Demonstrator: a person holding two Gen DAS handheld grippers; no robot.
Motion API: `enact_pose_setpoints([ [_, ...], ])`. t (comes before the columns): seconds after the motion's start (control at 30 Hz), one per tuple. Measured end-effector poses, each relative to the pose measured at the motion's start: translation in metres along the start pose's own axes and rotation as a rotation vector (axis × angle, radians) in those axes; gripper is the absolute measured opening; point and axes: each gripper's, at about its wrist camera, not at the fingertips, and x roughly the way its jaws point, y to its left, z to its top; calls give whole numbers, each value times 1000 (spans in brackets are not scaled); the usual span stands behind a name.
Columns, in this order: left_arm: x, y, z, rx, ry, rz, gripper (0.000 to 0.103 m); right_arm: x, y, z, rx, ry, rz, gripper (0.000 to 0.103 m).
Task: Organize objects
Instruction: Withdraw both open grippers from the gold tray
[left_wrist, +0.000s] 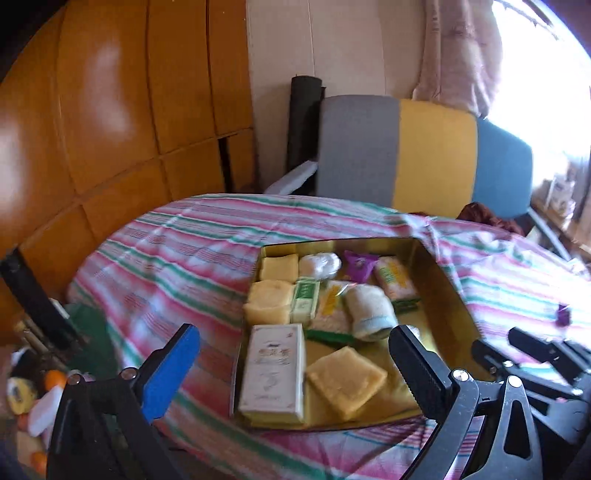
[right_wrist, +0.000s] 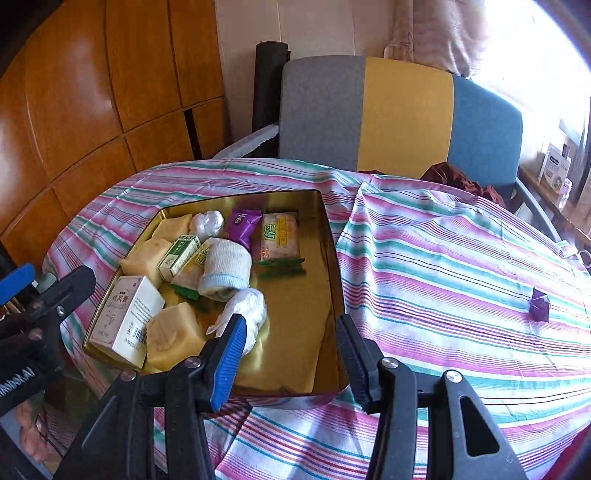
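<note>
Gold tin (right_wrist: 334, 236), shallow and lidless, lies on the striped cloth (right_wrist: 461, 266) that covers the counter, and nearly everything sits inside it. Along its left wall are three yellow sponge blocks: one (left_wrist: 279, 266) in the far corner, one (left_wrist: 267, 301) just in front of it, and a third (left_wrist: 347, 380) lying tilted near the front edge. A tall white carton (left_wrist: 272, 373) fills the near left corner, touching the third sponge. A small green-and-white box (left_wrist: 306, 301) lies just beside the middle sponge. A rolled white sock (left_wrist: 369, 310) with a pale blue cuff lies across the middle of the tin, over a flat snack packet (left_wrist: 330, 302). Farther back are a crumpled clear plastic wad (left_wrist: 319, 264), a purple wrapped sweet (left_wrist: 356, 264) and a pink snack packet (left_wrist: 395, 277) with green edging. The right wrist view shows a second clear plastic wad (right_wrist: 247, 308) near the front, close to the blue pad. The right half of the tin floor is bare gold.

One small purple wrapper (right_wrist: 540, 304) lies alone on the cloth, well apart from the tin on its right.

Left tongs (left_wrist: 295, 373) are spread wide above the near end of the tin with nothing gripped. Right tongs (right_wrist: 291, 354) are partly parted, empty, over the tin's front right corner.

Behind the counter stands a chair (right_wrist: 402, 110) with grey, yellow and blue panels
</note>
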Motion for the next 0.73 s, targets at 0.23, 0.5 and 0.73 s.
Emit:
enact_pose_setpoints([
  [0.23, 6, 6, -12, -38, 51, -17, 103, -1, 7, 0, -15, -4, -6, 51],
  [0.5, 2, 12, -14, -71, 15, -7, 103, 2, 18, 1, -34, 4, 1, 51],
  [0.73, -2, 17, -9, -82, -3, 4, 103, 1, 23, 3, -42, -4, 12, 51],
])
